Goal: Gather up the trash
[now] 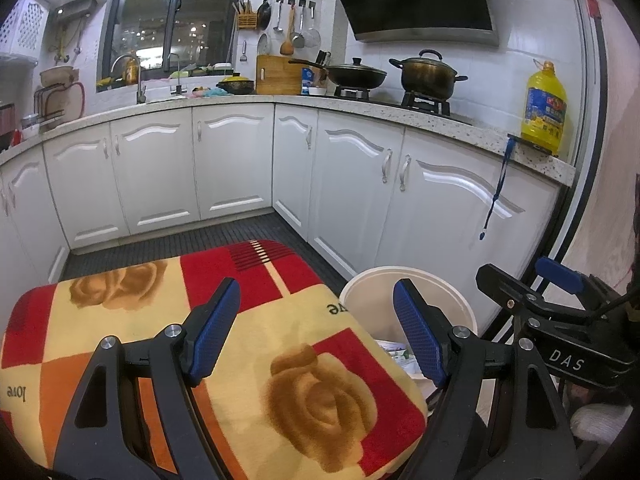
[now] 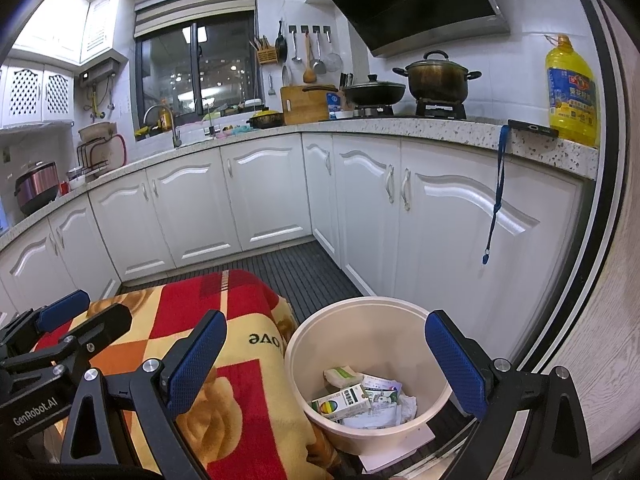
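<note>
I'm working in a home kitchen: white cabinets [image 2: 192, 208] under a speckled L-shaped countertop [image 2: 440, 128], a sink faucet [image 2: 174, 128] below the window [image 2: 196, 68] at upper left, pots [image 2: 438, 78] on a gas stove beneath a range hood [image 2: 412, 0], utensils [image 2: 308, 56] hung on the tiled wall.

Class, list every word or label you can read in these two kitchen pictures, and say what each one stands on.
"love": upside down on the red and yellow rose-patterned blanket.
"DAS": on the right black tongs.
"GenRobot.AI": on the left black tongs.
Yellow oil bottle's label: too blurred to read.
Cartons in the cream plastic bin: too small to read.
</note>
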Tool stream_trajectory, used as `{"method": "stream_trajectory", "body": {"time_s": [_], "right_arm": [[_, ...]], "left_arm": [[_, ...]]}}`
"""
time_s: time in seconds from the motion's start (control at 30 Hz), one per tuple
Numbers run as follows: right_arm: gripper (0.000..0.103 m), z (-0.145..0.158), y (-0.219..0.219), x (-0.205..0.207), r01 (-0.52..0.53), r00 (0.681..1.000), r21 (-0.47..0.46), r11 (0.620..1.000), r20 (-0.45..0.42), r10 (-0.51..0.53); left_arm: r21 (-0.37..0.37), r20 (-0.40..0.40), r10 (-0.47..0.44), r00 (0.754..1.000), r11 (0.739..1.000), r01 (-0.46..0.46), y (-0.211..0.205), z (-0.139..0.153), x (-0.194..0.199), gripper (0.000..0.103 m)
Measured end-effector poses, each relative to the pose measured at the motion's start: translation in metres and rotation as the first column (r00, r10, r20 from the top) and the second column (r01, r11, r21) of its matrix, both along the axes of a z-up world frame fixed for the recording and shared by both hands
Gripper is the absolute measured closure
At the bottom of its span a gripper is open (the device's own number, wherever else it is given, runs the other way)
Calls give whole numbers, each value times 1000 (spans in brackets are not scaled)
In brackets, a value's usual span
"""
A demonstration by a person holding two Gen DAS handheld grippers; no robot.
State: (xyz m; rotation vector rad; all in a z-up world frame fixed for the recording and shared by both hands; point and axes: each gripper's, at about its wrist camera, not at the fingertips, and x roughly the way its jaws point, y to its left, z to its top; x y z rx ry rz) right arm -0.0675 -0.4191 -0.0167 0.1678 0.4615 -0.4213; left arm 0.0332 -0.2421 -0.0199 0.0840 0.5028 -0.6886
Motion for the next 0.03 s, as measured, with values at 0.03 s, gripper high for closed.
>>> {"method": "stream_trajectory", "body": {"time_s": [0.03], "right_arm": [[4, -1, 1, 1, -1, 1000, -4, 1000, -5, 1]], "left_arm": [[0, -2, 3, 1000, 1000, -3, 2, 0, 1, 25]]}}
